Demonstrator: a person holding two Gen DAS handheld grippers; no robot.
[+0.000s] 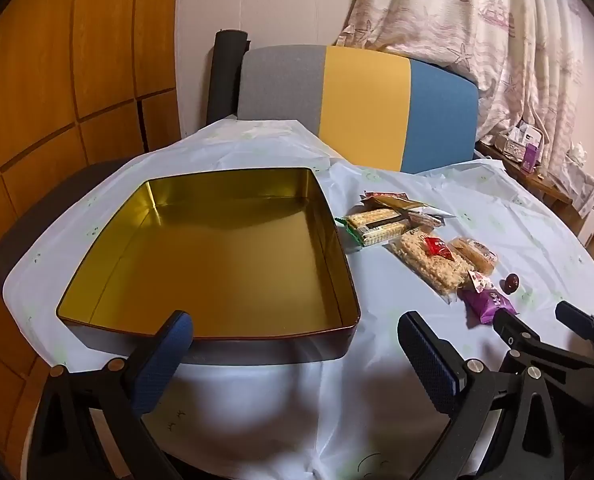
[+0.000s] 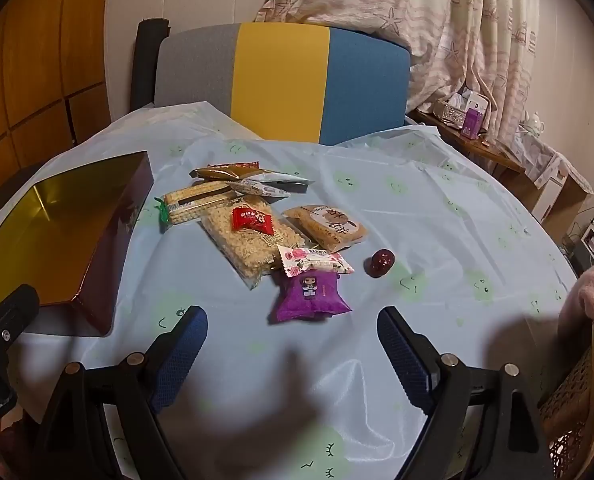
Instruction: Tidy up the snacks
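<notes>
I am looking down at a round table [image 2: 437,216] covered in a pale blue plastic cloth, with one open rectangular tin [image 1: 217,248], gold inside and dark red outside, sitting on its left part. My left tongs [image 1: 293,344] are hovering spread wide and holding nothing, just at the tin's near rim. My right tongs [image 2: 293,336] are also gaping with nothing between them, hanging just short of one purple snack packet [image 2: 312,295].

The snacks are lying in a loose cluster right of the tin: one long puffed-rice bar [image 2: 249,240] with one small red candy [image 2: 251,218] on top, one cracker pack [image 2: 189,200], one round pastry pack [image 2: 329,226], one rose-printed packet [image 2: 317,262], one dark red date [image 2: 381,262] lying apart, and a few thin sachets [image 2: 253,178] behind (overlapping, so I cannot count them exactly).
</notes>
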